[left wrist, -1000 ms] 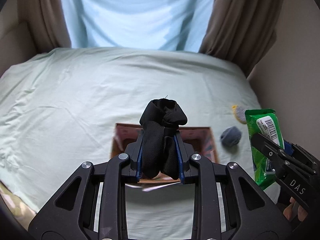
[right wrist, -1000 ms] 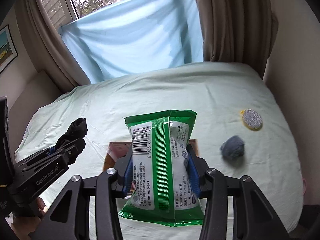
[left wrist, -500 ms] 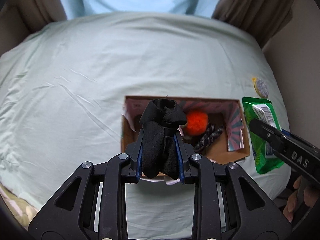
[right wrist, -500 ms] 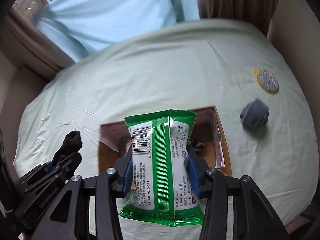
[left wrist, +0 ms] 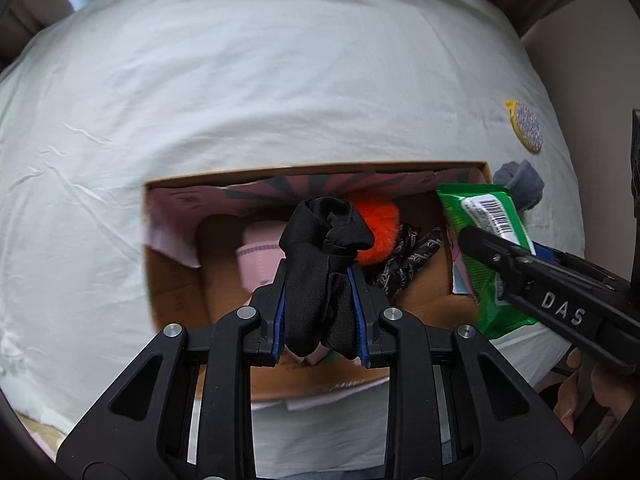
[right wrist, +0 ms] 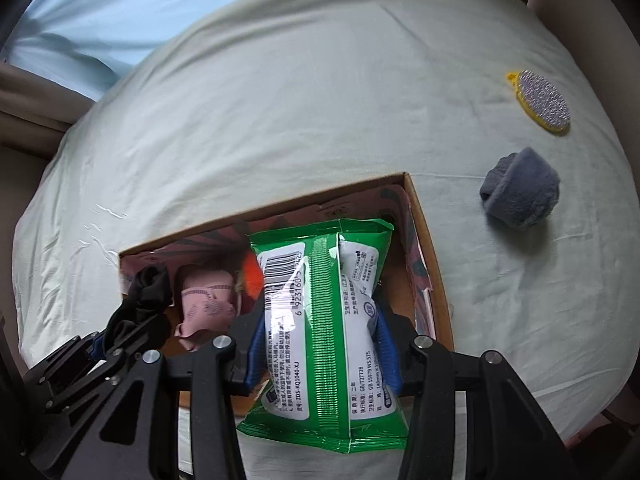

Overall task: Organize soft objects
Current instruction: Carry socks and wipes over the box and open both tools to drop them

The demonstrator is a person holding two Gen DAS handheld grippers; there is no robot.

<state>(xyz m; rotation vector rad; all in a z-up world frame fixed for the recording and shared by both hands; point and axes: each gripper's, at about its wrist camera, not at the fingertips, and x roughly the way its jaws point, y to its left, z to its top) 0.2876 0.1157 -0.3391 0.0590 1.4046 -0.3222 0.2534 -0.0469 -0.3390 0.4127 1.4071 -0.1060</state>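
Step in hand: delivery of two held items into the cardboard box (left wrist: 484,170) that lies on the bed (left wrist: 280,80).

Left tool (left wrist: 319,318): clamped on a black rolled cloth (left wrist: 320,264), which is pinched between the blue pads and projects ahead of the tips. The tool is pointed steeply downward over the open box. Directly beyond the cloth, inside the box, an orange fluffy ball (left wrist: 380,232), a pink folded cloth (left wrist: 260,256) and a dark patterned fabric piece (left wrist: 408,264) are seen.

Right tool (right wrist: 320,344): clamped on a green wipes pack (right wrist: 320,320), which is squeezed at its waist by the pads. The pack is held upright over the right half of the box, close to the right wall.

Items not yet collected: a grey rolled sock (right wrist: 520,188) lies on the bed just outside the box wall, to the right of the right tool; a round yellow-rimmed pad (right wrist: 540,100) lies farther ahead of it.

Judged next move: each tool is to be lowered until its item is below the box rim, then opened. A free floor area appears available at the near left for the black cloth; the pack calls for the gap beside the right wall. Release above the rim is judged to risk the pack tipping onto the bed.
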